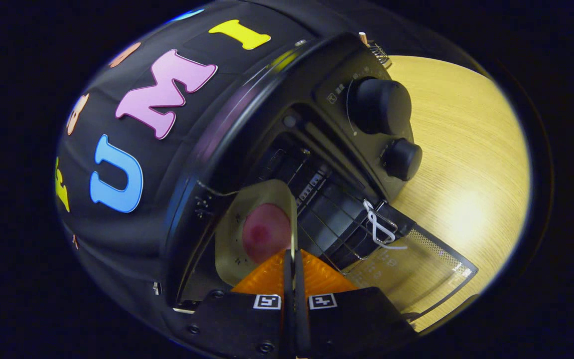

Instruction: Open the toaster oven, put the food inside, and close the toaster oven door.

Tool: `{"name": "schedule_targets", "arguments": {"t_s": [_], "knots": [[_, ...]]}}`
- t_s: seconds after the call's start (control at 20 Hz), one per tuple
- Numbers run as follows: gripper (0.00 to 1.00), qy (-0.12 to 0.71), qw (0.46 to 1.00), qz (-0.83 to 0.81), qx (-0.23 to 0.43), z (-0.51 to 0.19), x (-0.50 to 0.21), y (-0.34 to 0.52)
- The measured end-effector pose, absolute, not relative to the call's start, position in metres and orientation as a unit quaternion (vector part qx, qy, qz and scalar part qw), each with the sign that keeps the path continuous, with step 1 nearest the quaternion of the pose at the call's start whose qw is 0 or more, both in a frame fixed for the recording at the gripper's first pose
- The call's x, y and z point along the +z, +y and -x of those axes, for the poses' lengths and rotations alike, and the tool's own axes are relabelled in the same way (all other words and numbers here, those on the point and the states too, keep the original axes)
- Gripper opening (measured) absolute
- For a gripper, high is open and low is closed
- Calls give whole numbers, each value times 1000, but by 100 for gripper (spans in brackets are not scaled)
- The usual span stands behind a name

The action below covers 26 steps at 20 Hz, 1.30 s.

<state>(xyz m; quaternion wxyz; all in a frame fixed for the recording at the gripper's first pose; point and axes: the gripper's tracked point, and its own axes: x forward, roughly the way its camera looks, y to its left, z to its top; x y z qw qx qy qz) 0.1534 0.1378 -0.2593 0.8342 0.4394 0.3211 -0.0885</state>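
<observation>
I see my gripper (294, 264) with its jaws pinched together on the rim of a pale plate (232, 234) carrying a round reddish piece of food (266, 233). The plate is tilted and sits at the mouth of the toaster oven (267, 149), whose glass door (411, 269) lies folded down onto the wooden counter (466, 159). Two black knobs (384, 107) are right of the opening, and a wire rack (332, 219) shows inside.

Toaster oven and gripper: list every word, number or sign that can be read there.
None readable on the toaster oven.
Marks beside the upper knob: too small.
Print on the open door: blurred.
Hand-held gripper, shut on the plate: square coded markers, no words.
</observation>
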Motion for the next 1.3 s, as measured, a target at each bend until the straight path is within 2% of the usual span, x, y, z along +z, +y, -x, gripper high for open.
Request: {"name": "schedule_targets", "arguments": {"t_s": [0.15, 0.25, 0.3, 0.45, 0.5, 0.55, 0.6, 0.8, 1.0, 1.3], "knots": [[6, 324, 836, -436, -77, -153, -255, 144], [15, 326, 841, -425, -68, -147, -254, 145], [34, 325, 844, -422, -64, -146, -254, 147], [71, 322, 853, -409, -42, -133, -236, 152], [81, 325, 856, -401, -35, -131, -240, 159], [86, 329, 859, -391, -32, -124, -240, 160], [98, 333, 862, -381, -31, -118, -243, 158], [98, 327, 887, -326, -21, -91, -236, 154], [98, 321, 924, -206, 27, -63, -224, 150], [98, 328, 938, -90, 73, -17, -234, 155]]}}
